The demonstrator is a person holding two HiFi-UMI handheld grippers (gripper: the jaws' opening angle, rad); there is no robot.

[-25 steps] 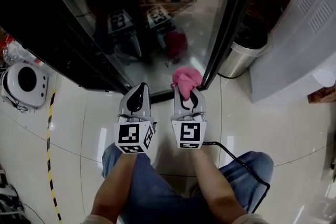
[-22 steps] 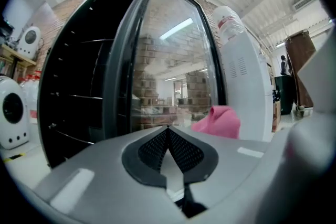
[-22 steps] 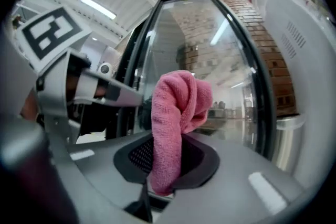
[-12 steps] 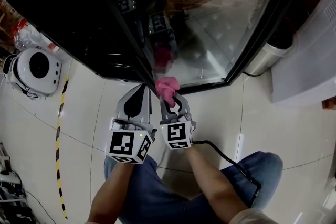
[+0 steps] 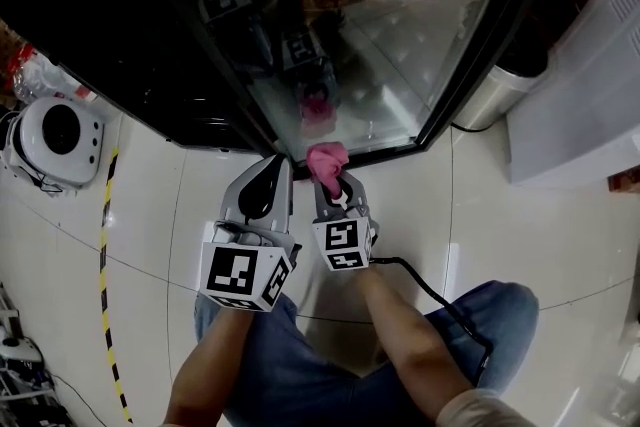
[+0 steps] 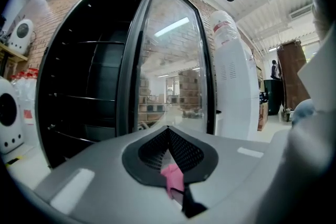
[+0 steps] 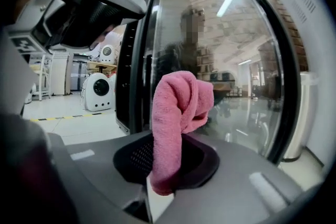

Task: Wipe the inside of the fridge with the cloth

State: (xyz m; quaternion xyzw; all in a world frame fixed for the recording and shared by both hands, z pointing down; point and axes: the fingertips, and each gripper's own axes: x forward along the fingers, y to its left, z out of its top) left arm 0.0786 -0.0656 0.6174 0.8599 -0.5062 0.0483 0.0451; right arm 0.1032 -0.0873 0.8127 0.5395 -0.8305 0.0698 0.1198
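1. Right gripper (image 5: 334,183): its grey plastic jaws are clenched on the cloth (image 5: 327,160). In the right gripper view the ribbed black pads pinch the lower end of the cloth (image 7: 178,113), and the rest stands up from the right gripper (image 7: 167,168) as a folded, rounded hump.
2. Cloth: pink, with a soft, napped terry texture. It sits just in front of the bottom edge of the glass door (image 5: 400,25), outside the fridge's cavity. A dim pink reflection (image 5: 318,105) shows in the pane.
3. Left gripper (image 5: 277,163): it lies just left of the right one and points at the fridge. In the left gripper view its jaws meet at their tips, with the left gripper (image 6: 168,136) closed on nothing that can be told. A small pink patch shows low in the slit.
4. Fridge (image 5: 120,15): a tall black cabinet with a dark interior, crossed by thin wire shelves (image 6: 79,97). The door is a smooth, glossy pane in a black frame. It stands open and mirrors brickwork and ceiling lights.
5. Floor (image 5: 500,215): pale, polished tiles with fine joints. Yellow-and-black tape (image 5: 103,245) runs along the left.
6. Surroundings: a rounded white device (image 5: 55,140) with a dark round face stands far left. A brushed-metal cylindrical bin (image 5: 490,95) stands right of the door, beside a white louvred casing (image 5: 590,95).
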